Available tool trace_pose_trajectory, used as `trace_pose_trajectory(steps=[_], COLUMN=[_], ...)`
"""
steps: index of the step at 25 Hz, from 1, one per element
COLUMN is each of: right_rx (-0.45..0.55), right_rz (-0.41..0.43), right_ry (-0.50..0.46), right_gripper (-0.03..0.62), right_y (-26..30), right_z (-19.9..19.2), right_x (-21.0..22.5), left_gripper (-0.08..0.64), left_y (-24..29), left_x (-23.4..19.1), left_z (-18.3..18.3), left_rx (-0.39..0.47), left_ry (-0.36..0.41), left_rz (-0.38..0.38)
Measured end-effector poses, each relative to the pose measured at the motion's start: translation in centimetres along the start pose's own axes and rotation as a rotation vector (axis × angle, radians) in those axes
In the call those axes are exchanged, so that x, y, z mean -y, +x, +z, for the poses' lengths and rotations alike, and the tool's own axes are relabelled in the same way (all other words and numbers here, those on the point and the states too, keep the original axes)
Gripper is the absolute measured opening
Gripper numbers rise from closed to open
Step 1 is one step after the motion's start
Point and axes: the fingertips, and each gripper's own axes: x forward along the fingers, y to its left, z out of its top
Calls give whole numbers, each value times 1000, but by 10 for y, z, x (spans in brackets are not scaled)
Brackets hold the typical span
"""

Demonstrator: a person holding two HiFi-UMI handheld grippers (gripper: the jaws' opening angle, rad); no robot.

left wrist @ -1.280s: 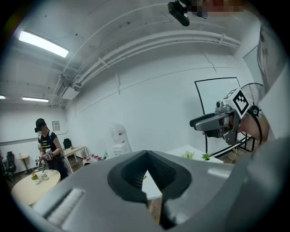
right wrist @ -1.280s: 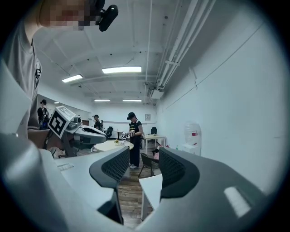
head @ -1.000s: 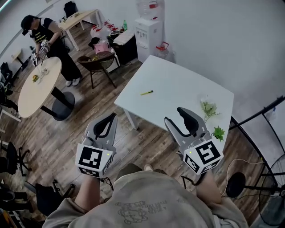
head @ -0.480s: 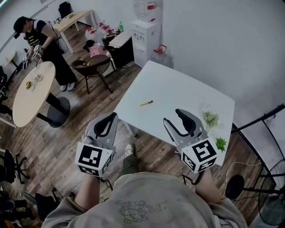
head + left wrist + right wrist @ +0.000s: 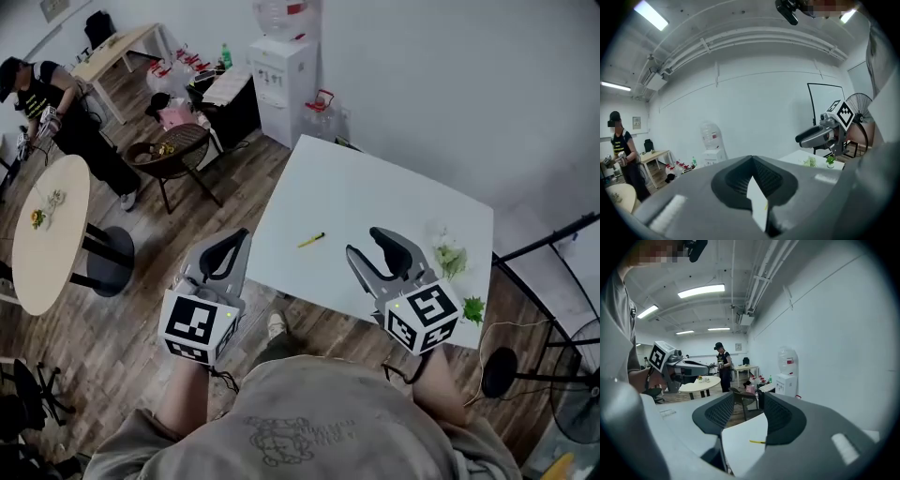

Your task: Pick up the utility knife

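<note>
One utility knife point(image 5: 311, 240), long axis diagonal

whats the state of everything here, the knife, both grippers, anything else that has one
utility knife, lying flat on the white table, untouched
left gripper, jaws together, empty, in the air
right gripper, jaws apart, empty, in the air over the table's near edge
small potted plant, upright by the table's right corner

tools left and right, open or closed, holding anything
Left tool: closed, empty.
Right tool: open, empty.
</note>
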Motion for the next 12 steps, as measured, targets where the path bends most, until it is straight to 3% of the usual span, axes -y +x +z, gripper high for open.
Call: trace_pose_trajectory(steps=[12], right_rx=[5], right_rz=[-156], right_ry=[37], right_gripper=[189], right_y=[95], right_z=[36], right_x=[21], left_gripper=[0], left_y=[79], left_x=[-93], left_z=[4], left_rx=[32], left_ry=[59], left_rz=[-170])
